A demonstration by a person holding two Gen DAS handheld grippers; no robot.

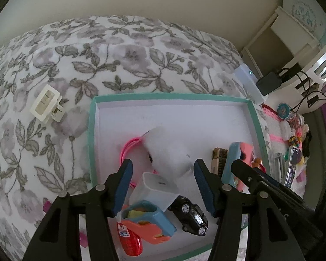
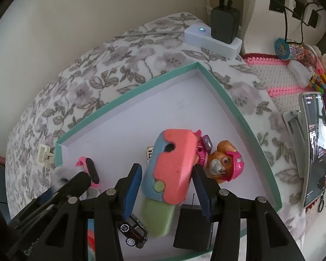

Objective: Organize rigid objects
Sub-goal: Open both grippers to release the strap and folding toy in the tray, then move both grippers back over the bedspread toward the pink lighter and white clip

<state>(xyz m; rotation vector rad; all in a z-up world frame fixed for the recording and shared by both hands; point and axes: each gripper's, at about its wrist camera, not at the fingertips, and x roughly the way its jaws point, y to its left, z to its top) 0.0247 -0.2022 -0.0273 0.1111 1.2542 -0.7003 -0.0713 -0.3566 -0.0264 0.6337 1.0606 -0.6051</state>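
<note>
My right tongs [image 2: 166, 186] pinch a chunky foam-looking toy block [image 2: 171, 169], coral-pink on top with a pale blue side, a round hole, a green dot and a soft green slab at its lower end; both blue ribbed pads press its sides, and it hangs over the tray's floor. My left tongs [image 1: 163, 184] stand partly apart over the same tray with nothing gripped; a blurry grey-white fluffy thing [image 1: 167, 150] sits between and beyond the pads, and I cannot tell whether either pad touches it.

The tray [image 1: 93, 130] is a shallow cardboard box lid with a teal rim and matte white floor, lying on a bed cover [image 1: 76, 65] printed with grey flowers and leaves. Faint handwriting on the floor is too small to read.

Inside lie a glossy black toy car [image 2: 133, 231] with a round "CS" badge on its roof, a hard plastic pup figure [image 2: 222, 163] in a pink helmet, a translucent white cube [image 1: 154, 187], a pink band [image 1: 130, 145], a second blue-and-coral block [image 1: 147, 221], and a red glittery bottle [image 1: 130, 239] whose label print is unreadable.

Outside, a cream plastic clip [image 1: 46, 105] rests on the cover to the tray's left. A white power strip [image 2: 213, 38] with 1 lit dot carries a black adapter [image 2: 225, 25].
</note>
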